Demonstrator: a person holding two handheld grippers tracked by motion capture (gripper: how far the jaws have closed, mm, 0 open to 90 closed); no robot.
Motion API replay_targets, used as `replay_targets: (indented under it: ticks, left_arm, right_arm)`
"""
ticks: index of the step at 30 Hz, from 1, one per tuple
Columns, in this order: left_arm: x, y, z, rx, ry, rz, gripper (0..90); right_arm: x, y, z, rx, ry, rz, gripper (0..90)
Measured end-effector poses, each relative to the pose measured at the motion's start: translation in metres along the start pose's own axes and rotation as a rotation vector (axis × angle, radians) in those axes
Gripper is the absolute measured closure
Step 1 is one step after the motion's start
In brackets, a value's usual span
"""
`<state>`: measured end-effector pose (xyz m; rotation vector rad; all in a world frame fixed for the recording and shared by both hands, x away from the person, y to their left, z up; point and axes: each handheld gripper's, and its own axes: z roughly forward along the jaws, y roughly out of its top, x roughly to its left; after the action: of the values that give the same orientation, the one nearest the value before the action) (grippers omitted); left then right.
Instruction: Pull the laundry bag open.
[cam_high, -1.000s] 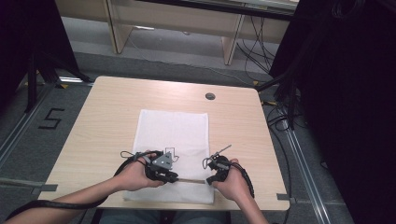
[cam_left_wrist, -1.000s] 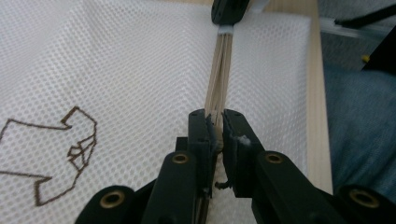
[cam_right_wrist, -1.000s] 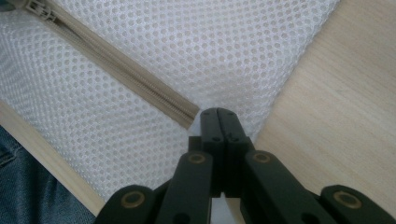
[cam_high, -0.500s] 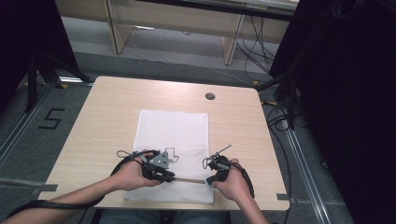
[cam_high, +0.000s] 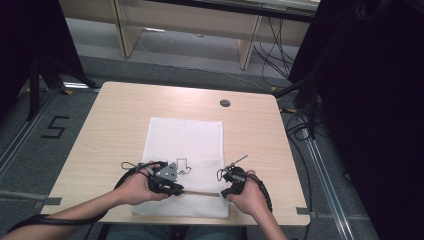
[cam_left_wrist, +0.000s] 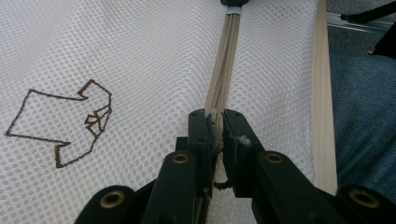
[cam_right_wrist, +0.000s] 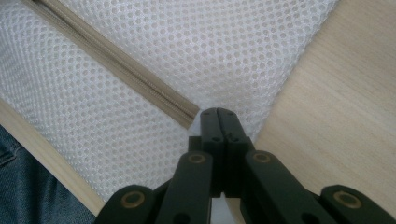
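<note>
L gripper (cam_left_wrist: 215, 122) clamps beige zipper (cam_left_wrist: 223, 65) of white mesh laundry bag (cam_high: 186, 145), prob. at the slider. R gripper (cam_right_wrist: 218, 113) pinches bag's near-right end shut. Risk: mesh snags if pull goes crooked.

Right hand-held gripper (cam_right_wrist: 218, 112), jaws pressed together, pinches white mesh bag (cam_right_wrist: 140, 70) where its beige zipper (cam_right_wrist: 116, 60), running toward 10 o'clock, ends; worktop (cam_right_wrist: 336, 116) at 3 o'clock.

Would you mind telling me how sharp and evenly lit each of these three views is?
High view: soft and low in detail, the table evenly lit, the room's edges dark. Left gripper view: the mesh bag and its zipper crisp and evenly lit, no glare, the left gripper slightly soft. Right gripper view: mesh sharp, the right gripper showing mild sheen.
</note>
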<state>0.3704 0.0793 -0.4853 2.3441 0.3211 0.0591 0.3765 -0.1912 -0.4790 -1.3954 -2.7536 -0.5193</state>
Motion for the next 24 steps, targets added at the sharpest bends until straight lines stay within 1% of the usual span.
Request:
replay_targets:
  ticks: [5, 6, 9, 11, 12, 13, 14, 15, 16, 18, 19, 20, 22, 23, 24]
  left_arm:
    - [0.0002, -0.0004, -0.0001, 0.001, -0.003, 0.001, 81.8]
    - [0.0004, -0.0007, -0.0005, 0.009, 0.0, 0.01, 81.8]
    - [0.0025, -0.0034, -0.0037, 0.026, 0.007, 0.013, 81.8]
    - [0.004, -0.0057, -0.0058, 0.01, -0.002, -0.012, 81.8]
    - [0.0036, -0.0064, -0.0063, 0.001, -0.002, -0.018, 81.8]
    - [0.0037, -0.0062, -0.0064, 0.0, -0.002, -0.004, 81.8]
    - [0.0022, -0.0061, -0.006, 0.005, 0.003, -0.007, 81.8]
    - [0.0017, -0.0059, -0.0055, 0.007, 0.004, 0.004, 81.8]
    - [0.001, -0.0059, -0.0055, 0.011, 0.008, 0.005, 81.7]
    - [0.0021, -0.006, -0.0056, 0.008, 0.002, 0.006, 81.8]
    - [0.0023, -0.0055, -0.0066, 0.007, 0.004, 0.013, 81.8]
    - [0.0016, -0.0057, -0.0068, 0.008, 0.002, -0.001, 81.8]
    - [0.0023, -0.0059, -0.008, 0.02, 0.007, 0.018, 81.8]
    - [0.002, -0.0065, -0.0078, 0.009, 0.003, 0.002, 81.8]
    - [0.0018, -0.0068, -0.0077, 0.001, -0.001, -0.005, 81.8]
  right_arm:
    - [-0.0001, -0.0001, 0.0, -0.001, 0.001, 0.001, 90.0]
    - [-0.0004, -0.0001, 0.0001, -0.002, 0.002, -0.001, 90.0]
    - [-0.0006, -0.0002, 0.0002, -0.004, 0.003, -0.003, 90.0]
    - [-0.0013, -0.0001, 0.0005, -0.008, 0.006, -0.009, 90.0]
    - [-0.0013, 0.0, 0.0007, -0.008, 0.006, -0.011, 90.0]
    - [-0.0012, 0.0001, 0.0007, -0.007, 0.006, -0.009, 90.0]
    - [-0.0004, 0.0001, 0.0, 0.0, 0.003, 0.002, 90.0]
    - [-0.0007, 0.0, 0.0002, -0.002, 0.005, -0.002, 90.0]
    - [-0.0006, 0.0, 0.0002, -0.002, 0.004, -0.001, 90.0]
    - [-0.0006, -0.0001, 0.0002, -0.003, 0.004, -0.002, 90.0]
    - [-0.0008, -0.0002, 0.0002, -0.004, 0.005, -0.002, 90.0]
    - [-0.0008, -0.0002, 0.0002, -0.004, 0.005, -0.003, 90.0]
    - [-0.0012, -0.0002, 0.0004, -0.007, 0.006, -0.007, 90.0]
    - [-0.0014, -0.0002, 0.0008, -0.008, 0.006, -0.009, 90.0]
    - [-0.0015, -0.0001, 0.0008, -0.008, 0.006, -0.009, 90.0]
